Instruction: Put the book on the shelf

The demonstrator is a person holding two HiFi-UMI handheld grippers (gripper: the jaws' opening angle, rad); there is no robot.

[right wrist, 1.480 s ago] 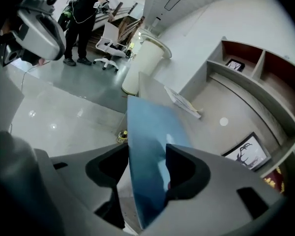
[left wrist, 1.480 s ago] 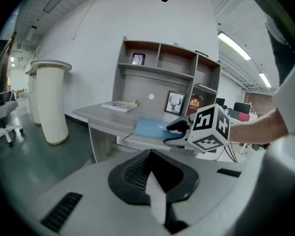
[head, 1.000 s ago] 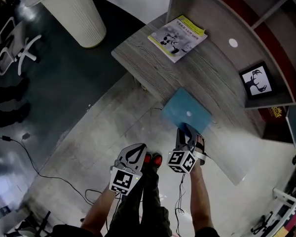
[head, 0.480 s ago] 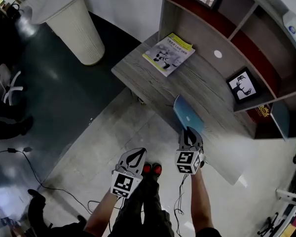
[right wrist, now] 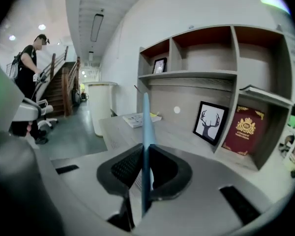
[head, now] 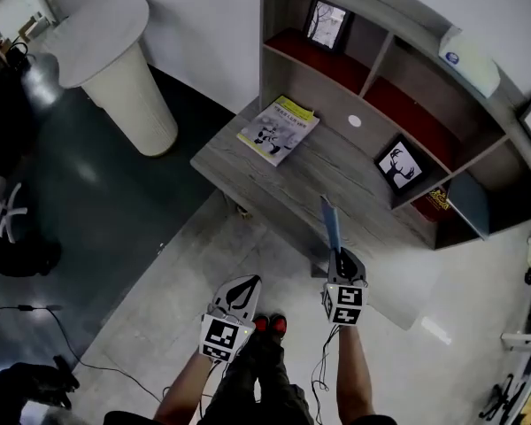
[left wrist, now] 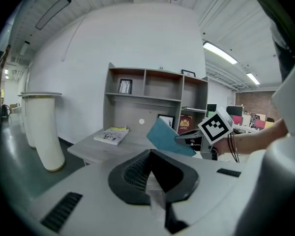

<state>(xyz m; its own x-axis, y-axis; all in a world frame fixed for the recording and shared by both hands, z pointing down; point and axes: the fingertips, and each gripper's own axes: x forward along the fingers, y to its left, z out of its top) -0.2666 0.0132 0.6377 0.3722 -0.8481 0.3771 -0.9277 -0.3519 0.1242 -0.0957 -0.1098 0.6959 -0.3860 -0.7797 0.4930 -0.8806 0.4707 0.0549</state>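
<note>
Blue book [head: 329, 222] stands edge-up over the tabletop [head: 274, 177], clamped low in the right tongs [head: 340, 257] whose jaws have just been closing, left tongs [head: 246, 283] together and empty; such a thin edge grip may let it pivot or slip before reaching the shelf [head: 398, 113].

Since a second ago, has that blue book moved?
Yes. The blue book lay flat at the front edge of the desk; now the right gripper, its jaws just closed tighter on it, holds it lifted off and turned on edge.
</note>
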